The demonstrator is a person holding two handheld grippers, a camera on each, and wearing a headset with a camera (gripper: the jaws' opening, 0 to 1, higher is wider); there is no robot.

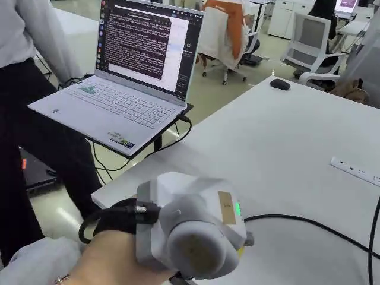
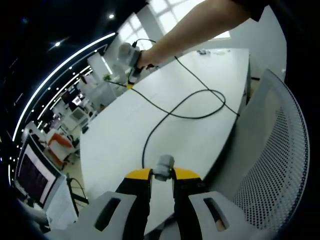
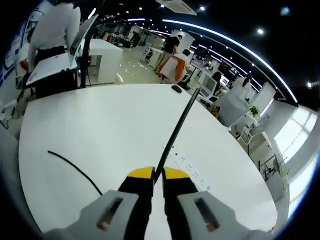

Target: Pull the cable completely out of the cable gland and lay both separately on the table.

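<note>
Cable gland (image 2: 163, 163): grey, short and round-bodied, held just over the near table (image 2: 120, 135) edge.
Left gripper (image 2: 162, 174): yellow-tipped jaws are clamped on the cable gland.
Cable (image 2: 172, 112): black and thin, led from the gland in a loose curve across the white table.
Right gripper (image 3: 157, 175): jaws are pinched on the cable, which is drawn straight ahead of them.

Head view: jaws hidden behind a gripper's (image 1: 196, 228) own body. Black cable (image 1: 309, 224) and power strip (image 1: 356, 170) cut off at the right edge, standing person (image 1: 24, 89) at the top. Laptop (image 1: 113, 101) screen text too small to read. Left gripper view: lower part of cable gland (image 2: 163, 166) buried between the jaws. Right gripper view: gripped stretch of cable lost between the jaws.
</note>
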